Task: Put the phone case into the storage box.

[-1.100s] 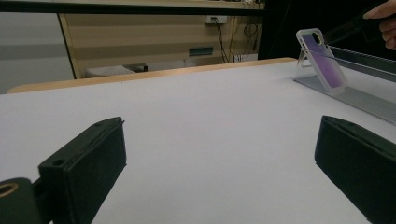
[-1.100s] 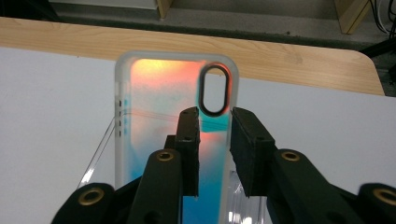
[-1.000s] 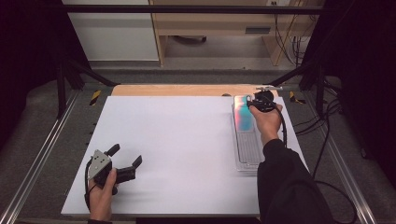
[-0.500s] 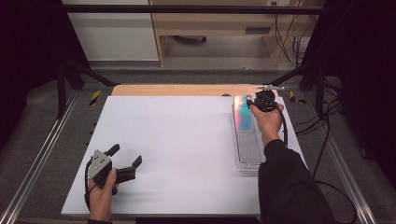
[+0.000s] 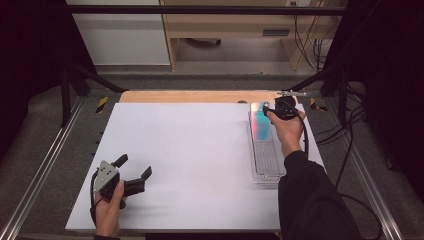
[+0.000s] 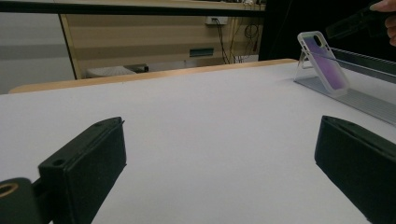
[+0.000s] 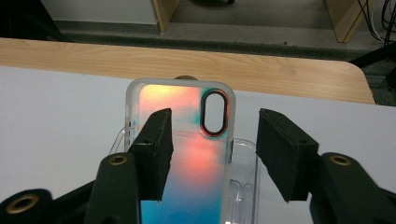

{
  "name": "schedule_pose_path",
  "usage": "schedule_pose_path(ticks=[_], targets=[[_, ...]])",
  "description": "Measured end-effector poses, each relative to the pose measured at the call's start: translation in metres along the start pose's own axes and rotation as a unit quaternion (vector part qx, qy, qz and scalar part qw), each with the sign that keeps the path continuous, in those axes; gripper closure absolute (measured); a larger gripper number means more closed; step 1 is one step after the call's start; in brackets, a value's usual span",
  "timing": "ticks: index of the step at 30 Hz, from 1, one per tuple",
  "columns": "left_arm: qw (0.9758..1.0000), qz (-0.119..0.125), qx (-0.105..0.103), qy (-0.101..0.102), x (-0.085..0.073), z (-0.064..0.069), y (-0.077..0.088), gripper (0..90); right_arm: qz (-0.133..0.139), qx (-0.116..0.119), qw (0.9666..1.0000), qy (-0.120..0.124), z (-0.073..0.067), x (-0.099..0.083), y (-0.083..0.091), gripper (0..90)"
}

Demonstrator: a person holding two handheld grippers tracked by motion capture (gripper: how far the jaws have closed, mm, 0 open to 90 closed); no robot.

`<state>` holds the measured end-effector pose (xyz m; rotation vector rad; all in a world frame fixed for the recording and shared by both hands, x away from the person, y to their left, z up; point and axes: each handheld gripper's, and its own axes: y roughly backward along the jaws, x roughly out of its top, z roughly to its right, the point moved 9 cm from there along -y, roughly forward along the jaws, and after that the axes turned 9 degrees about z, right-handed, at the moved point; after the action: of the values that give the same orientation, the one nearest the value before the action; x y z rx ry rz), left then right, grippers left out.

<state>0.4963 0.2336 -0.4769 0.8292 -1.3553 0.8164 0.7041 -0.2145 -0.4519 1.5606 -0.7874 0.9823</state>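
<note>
Orange fading to blue, the phone case (image 7: pixel 187 158) leans tilted on a clear plastic stand (image 5: pixel 266 160) at the far end of that stand, near the right far corner of the white table top (image 5: pixel 195 160). It has a pale see-through rim and a dark oval camera cutout near its top. In the left gripper view the same case (image 6: pixel 324 65) looks purple and is propped at a slant on the ribbed stand (image 6: pixel 369 100).

The right gripper (image 7: pixel 212 156) hangs over the case, with the person's right hand (image 5: pixel 289 131) behind it. Its jaws have just been opening, and the case lies between them. The left pad overlaps the case's left edge in the right gripper view. The right pad stands clear of the case's right edge, with a visible gap. The pads do not press on the case. In the high view this gripper (image 5: pixel 266 111) sits at the top of the case.

The left gripper (image 5: pixel 134 172) is at the near left part of the table top, well apart from the case, held in the left hand (image 5: pixel 109 205). Its jaws are spread wide with nothing between them, only bare white surface (image 6: pixel 196 130).

Beyond the white top runs a strip of wooden board (image 7: pixel 187 60), and past that a grey floor (image 5: pixel 225 80).
</note>
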Motion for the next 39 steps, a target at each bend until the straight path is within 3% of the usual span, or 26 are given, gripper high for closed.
schedule_pose_path(ticks=[13,25,34,39], targets=[[1.0,0.0,0.0,0.001,0.0,0.0,0.0,1.7,-0.007,-0.002,1.0,-0.001,0.004,0.001,0.008,33.7],[1.0,0.0,0.002,0.004,0.0,-0.001,0.0,1.7,-0.028,0.024,0.9993,-0.006,-0.006,0.001,0.017,20.2],[1.0,-0.001,0.005,0.002,0.0,-0.002,0.0,1.7,-0.047,0.027,0.9985,-0.01,-0.006,-0.001,0.021,13.5],[1.0,-0.001,0.006,0.003,-0.001,-0.003,0.0,1.7,-0.044,0.028,0.9985,-0.016,-0.008,0.001,0.025,11.3]])
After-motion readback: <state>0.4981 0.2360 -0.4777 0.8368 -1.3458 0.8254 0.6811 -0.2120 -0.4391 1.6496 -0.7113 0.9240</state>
